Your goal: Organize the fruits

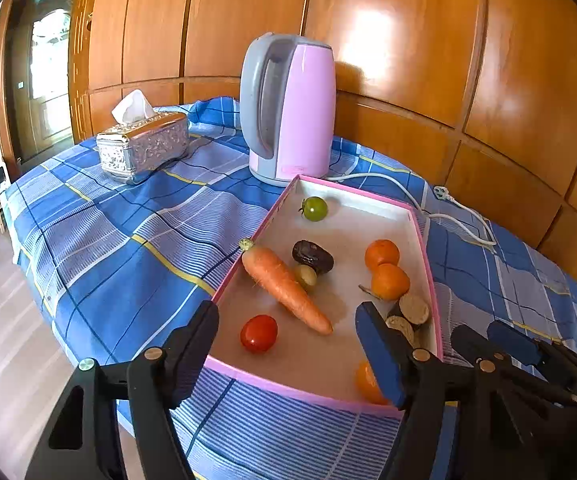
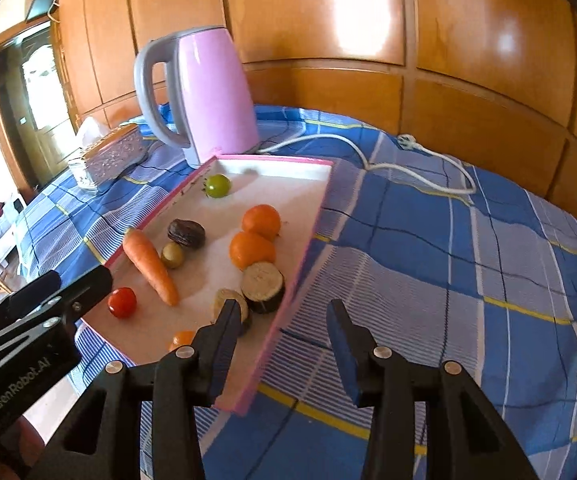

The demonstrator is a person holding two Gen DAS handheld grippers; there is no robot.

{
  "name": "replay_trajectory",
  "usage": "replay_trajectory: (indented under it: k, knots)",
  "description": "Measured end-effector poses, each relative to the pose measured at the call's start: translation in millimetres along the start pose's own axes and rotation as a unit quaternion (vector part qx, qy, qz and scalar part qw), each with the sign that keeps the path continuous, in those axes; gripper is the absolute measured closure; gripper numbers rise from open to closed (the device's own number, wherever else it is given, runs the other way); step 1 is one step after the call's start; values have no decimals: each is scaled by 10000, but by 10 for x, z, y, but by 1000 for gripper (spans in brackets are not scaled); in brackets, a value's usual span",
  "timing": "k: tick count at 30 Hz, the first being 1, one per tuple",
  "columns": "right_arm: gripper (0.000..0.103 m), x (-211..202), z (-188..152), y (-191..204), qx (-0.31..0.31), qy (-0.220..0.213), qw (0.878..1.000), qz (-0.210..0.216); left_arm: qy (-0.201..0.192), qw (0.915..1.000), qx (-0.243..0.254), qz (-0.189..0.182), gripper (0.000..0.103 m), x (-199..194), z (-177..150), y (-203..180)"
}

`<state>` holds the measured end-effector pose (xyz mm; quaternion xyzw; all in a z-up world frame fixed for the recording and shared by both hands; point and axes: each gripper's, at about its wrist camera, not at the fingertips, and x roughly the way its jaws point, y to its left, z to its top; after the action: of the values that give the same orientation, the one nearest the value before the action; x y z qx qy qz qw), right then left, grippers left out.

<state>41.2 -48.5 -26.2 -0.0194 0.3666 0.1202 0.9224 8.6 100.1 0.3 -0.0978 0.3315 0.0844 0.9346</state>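
The wall panels (image 1: 408, 40) are wood with a glossy varnish that reflects bright light. The tablecloth (image 1: 128, 240) is woven cloth, matt, with soft wrinkles. The kettle (image 1: 288, 108) looks like smooth plastic, the pink body with a light sheen and the grey handle more matt. The tissue box (image 1: 144, 144) is shiny silver metal with an embossed, rough pattern, and soft paper stands out of it. The tray (image 1: 316, 394) seems to be cardboard, with a pink rim and a matt white floor. The red tomato (image 1: 259, 333) has glossy, smooth skin; the carrot (image 1: 284, 286) is matt and a little rough. The left gripper (image 1: 288, 360) is matt black plastic with small metal screws.
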Motion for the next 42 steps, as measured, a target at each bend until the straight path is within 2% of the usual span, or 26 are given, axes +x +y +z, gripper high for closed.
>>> replay_trajectory:
  k: [18, 42]
  knots:
    - [57, -163, -158, -22, -37, -40, 9999, -122, -177, 9997, 161, -35, 12, -261, -139, -112]
    - [57, -159, -172, 11, -103, 11, 9998, -158, -134, 9998, 170, -40, 6, -257, -148, -129]
